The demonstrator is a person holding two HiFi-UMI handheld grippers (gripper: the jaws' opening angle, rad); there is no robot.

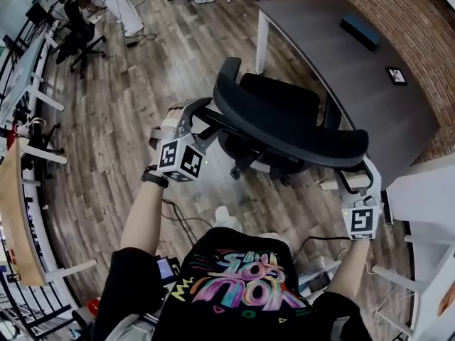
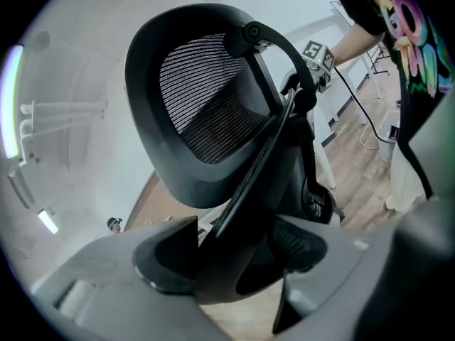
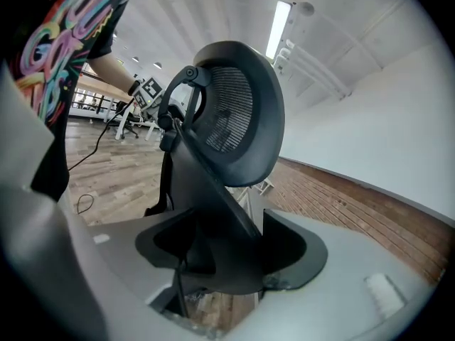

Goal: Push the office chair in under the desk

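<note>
A black mesh-backed office chair [image 1: 284, 130] stands on the wood floor, its seat facing the dark grey desk [image 1: 341, 69] at the upper right. I see its backrest from above. My left gripper [image 1: 201, 114] clamps the backrest's left edge, and my right gripper [image 1: 353, 178] clamps its right edge. In the left gripper view the backrest [image 2: 206, 105] rises ahead, and the left gripper [image 2: 234, 254] has the chair's rim filling the gap between its jaws. In the right gripper view the backrest [image 3: 238, 112] looks the same, with the right gripper [image 3: 227, 254] shut around its edge.
A dark box [image 1: 359, 30] and a small marker card [image 1: 396, 75] lie on the desk. A white table [image 1: 426, 204] stands close at the right, and cables [image 1: 181, 219] trail on the floor by my feet. Another black chair [image 1: 79, 38] and people's legs [image 1: 121, 6] are far off at the top left.
</note>
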